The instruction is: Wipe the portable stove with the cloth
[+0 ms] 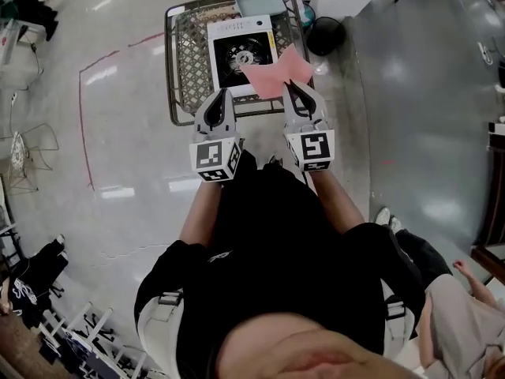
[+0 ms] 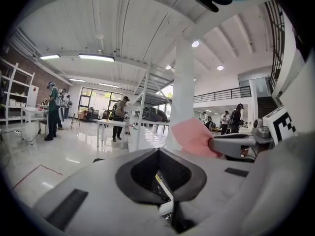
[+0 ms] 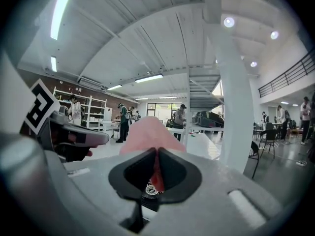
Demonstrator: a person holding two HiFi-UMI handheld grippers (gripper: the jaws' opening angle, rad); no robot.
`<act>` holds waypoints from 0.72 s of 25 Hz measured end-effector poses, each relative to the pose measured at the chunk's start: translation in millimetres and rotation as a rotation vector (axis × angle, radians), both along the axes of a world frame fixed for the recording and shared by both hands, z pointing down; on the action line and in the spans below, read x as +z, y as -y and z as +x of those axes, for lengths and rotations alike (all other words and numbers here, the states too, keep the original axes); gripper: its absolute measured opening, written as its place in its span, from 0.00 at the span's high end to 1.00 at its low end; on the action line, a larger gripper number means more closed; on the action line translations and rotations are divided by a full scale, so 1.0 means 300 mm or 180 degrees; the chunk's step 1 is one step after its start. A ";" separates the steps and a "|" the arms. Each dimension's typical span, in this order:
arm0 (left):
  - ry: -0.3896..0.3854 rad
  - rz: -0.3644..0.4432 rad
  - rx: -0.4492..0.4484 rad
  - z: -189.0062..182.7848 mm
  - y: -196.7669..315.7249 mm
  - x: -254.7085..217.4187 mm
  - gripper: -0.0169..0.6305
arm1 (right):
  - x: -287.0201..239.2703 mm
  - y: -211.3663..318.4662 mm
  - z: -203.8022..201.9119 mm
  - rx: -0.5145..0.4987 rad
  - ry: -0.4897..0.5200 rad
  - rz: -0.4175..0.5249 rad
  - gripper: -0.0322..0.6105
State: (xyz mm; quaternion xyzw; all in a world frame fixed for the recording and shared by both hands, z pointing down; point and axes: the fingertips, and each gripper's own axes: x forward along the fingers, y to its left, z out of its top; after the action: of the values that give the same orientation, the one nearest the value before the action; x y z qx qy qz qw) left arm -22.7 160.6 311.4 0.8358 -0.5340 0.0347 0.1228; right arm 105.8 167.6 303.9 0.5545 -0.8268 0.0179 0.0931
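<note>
Cloth (image 3: 147,134): pink, one edge pinched in R gripper (image 3: 156,151), jaws all but shut on it; rest sticks out fwd.
L gripper (image 2: 158,150): jaws together, empty, just beside R gripper.
Stove (image 1: 237,30): on mesh table (image 1: 185,61), below & ahead of both grippers.
Cloth vs Stove: in head view Cloth overlaps Stove's near-right corner, but looks held up in air, not touching.
Progress: Cloth in hand, no wipe contact now. Prob. wiping mostly left to do; can't tell if any pass is done.
</note>
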 end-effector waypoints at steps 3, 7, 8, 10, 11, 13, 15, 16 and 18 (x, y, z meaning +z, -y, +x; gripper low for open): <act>0.0033 0.0067 -0.0014 0.007 -0.027 -0.027 0.97 | -0.019 -0.029 0.010 -0.0009 0.0038 0.0062 0.92; 0.0049 0.0114 -0.0040 0.023 -0.062 -0.042 0.97 | -0.025 -0.064 0.028 -0.0014 0.0075 0.0095 0.92; 0.0052 0.0123 -0.0044 0.027 -0.070 -0.044 0.98 | -0.026 -0.071 0.032 -0.0017 0.0077 0.0104 0.92; 0.0061 0.0142 -0.0048 0.030 -0.084 -0.050 0.97 | -0.030 -0.085 0.035 -0.0019 0.0083 0.0117 0.92; 0.0067 0.0150 -0.0050 0.029 -0.090 -0.055 0.98 | -0.033 -0.091 0.035 -0.0018 0.0086 0.0122 0.92; 0.0075 0.0159 -0.0056 0.027 -0.099 -0.063 0.97 | -0.039 -0.099 0.040 -0.0010 0.0082 0.0134 0.92; 0.0080 0.0167 -0.0055 0.028 -0.101 -0.068 0.97 | -0.039 -0.103 0.048 0.0004 0.0067 0.0139 0.92; 0.0083 0.0173 -0.0051 0.029 -0.102 -0.070 0.97 | -0.038 -0.103 0.053 0.0013 0.0061 0.0136 0.92; 0.0090 0.0183 -0.0043 0.032 -0.105 -0.075 0.97 | -0.039 -0.105 0.061 0.0029 0.0059 0.0135 0.92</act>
State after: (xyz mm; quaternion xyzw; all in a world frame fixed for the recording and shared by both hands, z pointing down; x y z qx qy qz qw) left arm -13.0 192.0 289.0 0.8348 -0.5420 0.0303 0.0915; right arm 124.2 199.1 292.1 0.5599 -0.8253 0.0059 0.0735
